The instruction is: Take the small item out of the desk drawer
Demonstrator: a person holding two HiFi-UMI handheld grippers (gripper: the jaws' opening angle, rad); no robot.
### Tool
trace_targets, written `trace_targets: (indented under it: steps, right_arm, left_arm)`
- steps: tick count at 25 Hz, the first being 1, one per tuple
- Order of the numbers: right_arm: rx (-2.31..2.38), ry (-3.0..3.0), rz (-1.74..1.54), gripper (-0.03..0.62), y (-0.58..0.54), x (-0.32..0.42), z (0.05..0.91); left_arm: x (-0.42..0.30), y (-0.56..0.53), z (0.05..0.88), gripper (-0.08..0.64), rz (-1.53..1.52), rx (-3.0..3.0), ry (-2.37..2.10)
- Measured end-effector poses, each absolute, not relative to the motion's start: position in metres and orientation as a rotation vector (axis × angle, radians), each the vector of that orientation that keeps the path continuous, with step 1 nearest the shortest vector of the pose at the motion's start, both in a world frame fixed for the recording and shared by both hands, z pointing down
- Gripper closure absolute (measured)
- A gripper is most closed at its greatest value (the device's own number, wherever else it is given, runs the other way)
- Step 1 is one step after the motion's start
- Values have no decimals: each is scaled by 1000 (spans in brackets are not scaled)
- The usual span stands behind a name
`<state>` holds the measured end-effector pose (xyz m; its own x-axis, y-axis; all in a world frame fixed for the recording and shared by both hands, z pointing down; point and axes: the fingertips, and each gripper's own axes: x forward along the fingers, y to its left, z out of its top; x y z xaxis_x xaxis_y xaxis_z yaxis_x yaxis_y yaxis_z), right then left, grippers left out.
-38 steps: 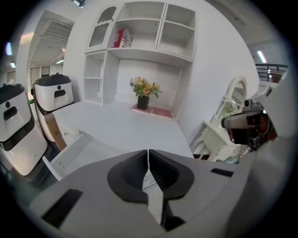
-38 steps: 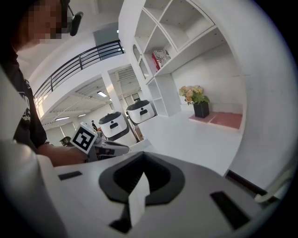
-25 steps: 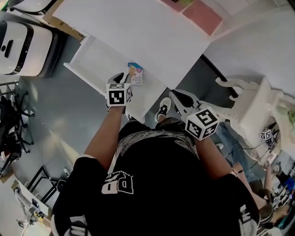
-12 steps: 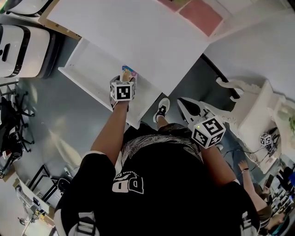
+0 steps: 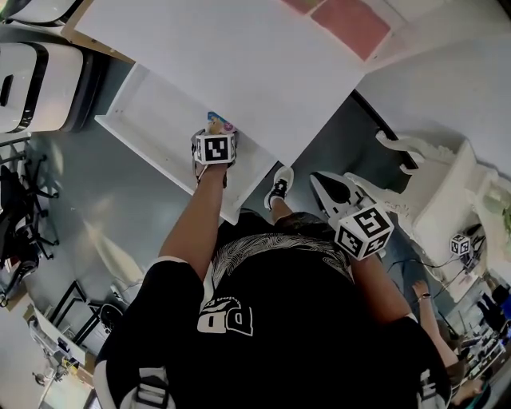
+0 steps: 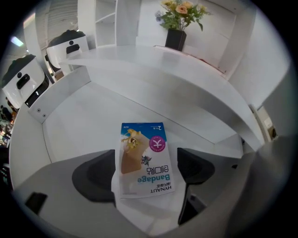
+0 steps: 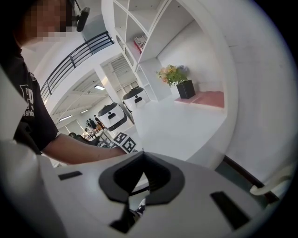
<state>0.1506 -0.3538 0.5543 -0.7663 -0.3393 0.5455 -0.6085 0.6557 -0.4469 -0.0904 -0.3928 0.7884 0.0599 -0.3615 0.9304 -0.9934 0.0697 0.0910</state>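
Observation:
The white desk drawer (image 5: 148, 104) stands pulled out, and a small blue-topped bandage packet (image 6: 145, 158) lies flat on its floor (image 6: 79, 121). My left gripper (image 6: 146, 171) points steeply down into the drawer, straddling the packet. Its jaws have just been opening and stand wide, and the dark pads (image 6: 193, 167) sit clear of the packet's edges. In the head view the left gripper (image 5: 214, 128) hides most of the packet (image 5: 223, 121). My right gripper (image 5: 331, 188) hangs off to the right beside the desk, shut on nothing, as the right gripper view (image 7: 142, 174) shows.
The white desk top (image 5: 239, 56) overhangs the drawer's back. On the desk are a pink mat (image 5: 351, 20) and a potted flower (image 6: 179, 21). White machines (image 5: 32, 80) stand at left, a white chair (image 5: 447, 184) at right. The person's shoe (image 5: 279, 188) is below the drawer's corner.
The left gripper has dropped into the drawer onto the packet, and its jaws have spread from nearly closed to wide. The right gripper has drifted right and a little lower.

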Motion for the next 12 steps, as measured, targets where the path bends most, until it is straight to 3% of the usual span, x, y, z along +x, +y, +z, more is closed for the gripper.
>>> trace_targets:
  steps: [12]
  right_arm:
    - [790,-2443,908,584,-357,153,557]
  left_arm:
    - [-90,-385,817,141,979,1349,-1396]
